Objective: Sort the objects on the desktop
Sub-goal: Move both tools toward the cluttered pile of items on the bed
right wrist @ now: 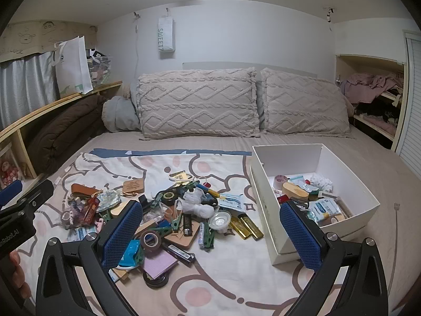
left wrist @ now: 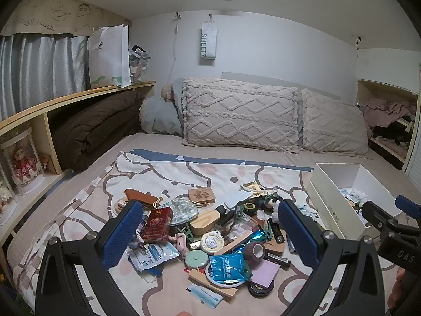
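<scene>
**Mixed clutter on a bed cloth, both grippers spread and empty above it**

The pile of small objects [left wrist: 218, 234] lies on the patterned cloth [left wrist: 163, 173], just left of the white box [right wrist: 339, 163], which already holds several items; the left gripper [left wrist: 210, 233] and right gripper [right wrist: 211, 233] both hover with jaws fully spread, pinching nothing. Handling, as judged: the blue foil pouch [left wrist: 227, 266] is light, limp and slippery, best taken by an edge; the brown tape roll [right wrist: 151, 239] is stiff and suits a grip across its rim; the gold lighters [right wrist: 247, 226] are hard and smooth, best pinched across their narrow sides. Only the right wrist view shows the box's contents and the lighters; the left wrist view alone shows the red packet [left wrist: 158, 223] clearly.
</scene>
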